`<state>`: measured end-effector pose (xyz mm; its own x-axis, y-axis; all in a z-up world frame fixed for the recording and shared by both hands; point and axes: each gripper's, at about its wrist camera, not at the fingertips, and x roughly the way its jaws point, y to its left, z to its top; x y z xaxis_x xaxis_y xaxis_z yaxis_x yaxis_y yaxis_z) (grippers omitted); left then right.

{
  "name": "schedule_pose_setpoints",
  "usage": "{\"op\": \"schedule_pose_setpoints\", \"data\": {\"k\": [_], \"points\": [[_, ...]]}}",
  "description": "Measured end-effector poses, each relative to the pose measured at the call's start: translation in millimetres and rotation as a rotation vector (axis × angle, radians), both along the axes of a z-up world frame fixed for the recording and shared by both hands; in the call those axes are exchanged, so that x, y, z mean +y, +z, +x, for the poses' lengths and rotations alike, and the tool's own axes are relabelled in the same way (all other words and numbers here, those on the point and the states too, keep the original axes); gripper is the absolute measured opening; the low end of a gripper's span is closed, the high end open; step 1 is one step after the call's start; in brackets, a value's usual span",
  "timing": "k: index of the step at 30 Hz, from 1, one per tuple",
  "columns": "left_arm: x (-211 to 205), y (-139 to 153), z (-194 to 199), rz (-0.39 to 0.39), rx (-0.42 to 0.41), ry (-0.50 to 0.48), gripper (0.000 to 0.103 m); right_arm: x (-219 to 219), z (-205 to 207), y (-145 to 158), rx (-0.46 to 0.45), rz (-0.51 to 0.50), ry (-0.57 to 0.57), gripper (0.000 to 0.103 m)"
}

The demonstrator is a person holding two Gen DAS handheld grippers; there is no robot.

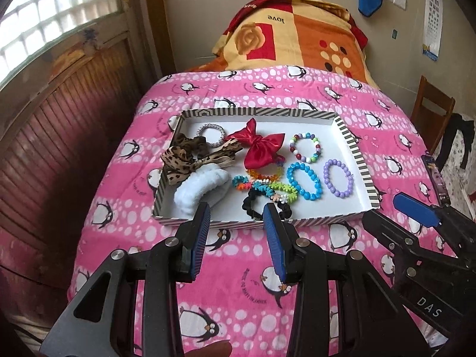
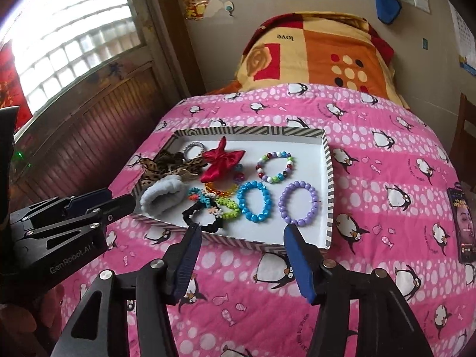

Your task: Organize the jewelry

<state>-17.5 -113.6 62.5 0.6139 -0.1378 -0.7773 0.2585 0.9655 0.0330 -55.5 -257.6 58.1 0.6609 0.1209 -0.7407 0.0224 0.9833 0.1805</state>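
Your left gripper points forward over the pink penguin blanket, level with the near edge of the striped tray. Its two blue-padded fingers stand spread apart with nothing between them; their tips overlap the tray's near wall at 6 o'clock of the tray. In the left wrist view the left fingertip sits in front of the white fluffy scrunchie, and the right fingertip in front of the black scrunchie.

Your right gripper is held beside it, also aimed at the tray's near edge, fingers spread wide and empty. In the right wrist view its left fingertip lies in front of the black scrunchie; its right fingertip lies just below the purple bead bracelet.

All jewelry lies inside the tray, which rests flat on the blanket:
- 12 o'clock: red satin bow.
- 10 o'clock: silver sparkly band and leopard-print bow.
- 2 o'clock: multicolour bead bracelet.
- 4 o'clock: purple bead bracelet, with the blue bead bracelet just beside it.
- Centre: orange bead bracelet partly under the red bow, touching the multicolour spiral hair ties.

A phone lies on the blanket at 3 o'clock, well apart from the tray.
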Motion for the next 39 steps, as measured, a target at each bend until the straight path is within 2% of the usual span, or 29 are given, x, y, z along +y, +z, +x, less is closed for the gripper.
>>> {"op": "schedule_pose_setpoints", "data": {"k": [14, 39], "points": [[5.3, 6.5, -18.2, -0.008, -0.016, 0.014, 0.036, 9.3, -13.8, 12.3, -0.022, -0.037, -0.001, 0.055], [8.3, 5.4, -19.6, -0.01, -0.011, 0.012, 0.036, 11.1, -13.9, 8.8, -0.001, -0.037, 0.004, 0.056]]}}
